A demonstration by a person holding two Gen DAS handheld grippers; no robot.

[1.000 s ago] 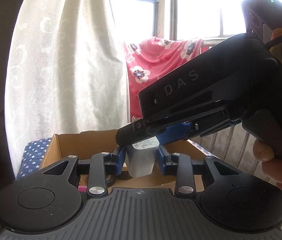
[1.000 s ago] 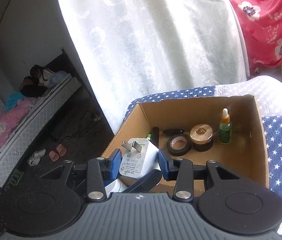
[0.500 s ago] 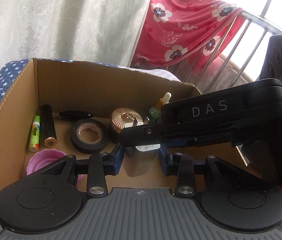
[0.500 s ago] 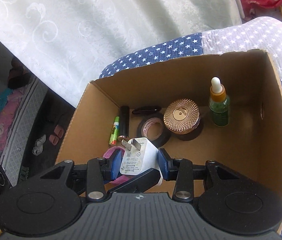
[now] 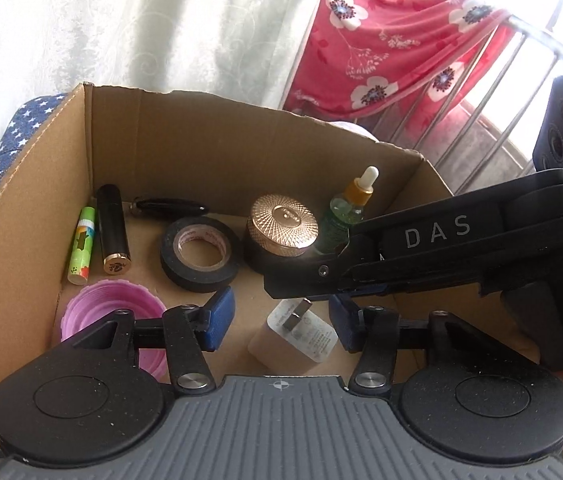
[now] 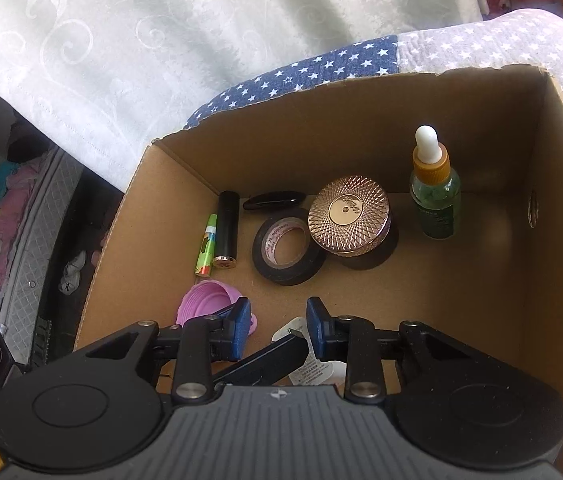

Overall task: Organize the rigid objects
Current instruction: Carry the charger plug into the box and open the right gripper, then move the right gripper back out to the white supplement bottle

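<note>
While both grippers are held over cardboard box (image 6: 561,240), white charger plug (image 5: 295,338) is seen lying on box floor — released. Left gripper (image 5: 279,320) jaws spread, just opened, plug between but untouched. Right gripper (image 6: 275,328) jaws partly spread, just narrowing, nothing pinched. Box set on star-print blue cloth (image 6: 321,72); white curtain (image 6: 161,32) behind, red floral fabric (image 5: 393,32) on railing.

Both grippers: black linkage arms, silver pivot screws, blue finger pads (image 5: 217,316), ribbed grey base. Right gripper (image 5: 321,308) body marked "DAS" in white.
</note>
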